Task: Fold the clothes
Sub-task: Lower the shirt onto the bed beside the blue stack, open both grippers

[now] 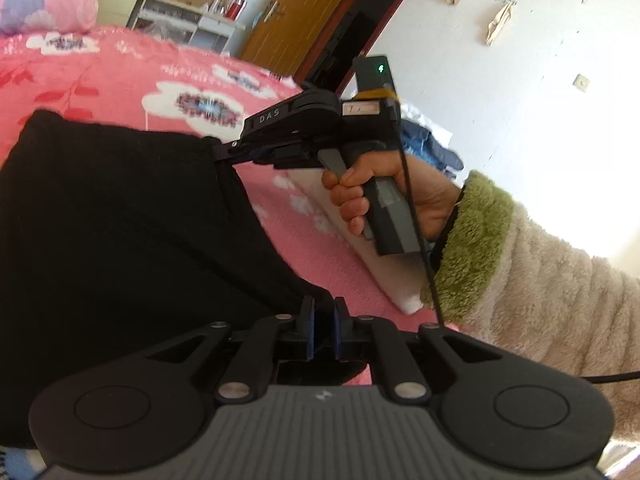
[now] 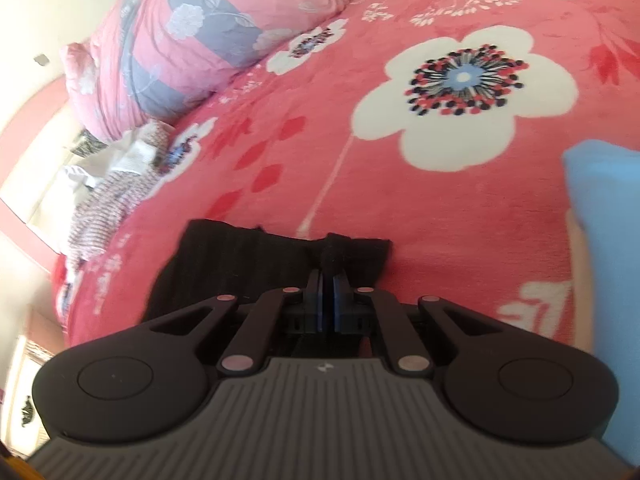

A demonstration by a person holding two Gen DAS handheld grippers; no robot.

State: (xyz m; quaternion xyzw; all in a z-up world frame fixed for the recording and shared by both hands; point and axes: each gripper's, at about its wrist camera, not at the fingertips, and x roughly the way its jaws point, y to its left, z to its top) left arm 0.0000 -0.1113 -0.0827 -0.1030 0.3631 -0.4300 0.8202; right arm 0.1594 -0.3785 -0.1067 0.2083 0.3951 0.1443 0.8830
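Note:
A black garment lies on the pink flowered bedspread and is lifted at two edges. My left gripper is shut on the garment's near edge. My right gripper, held in a hand with a fleece sleeve, is shut on the garment's far corner in the left wrist view. In the right wrist view my right gripper pinches a bunched edge of the black garment above the bedspread.
A pink and grey quilt and crumpled striped clothes lie at the bed's left. A light blue item is at the right. A shelf, a wooden door and a clothes pile stand beyond the bed.

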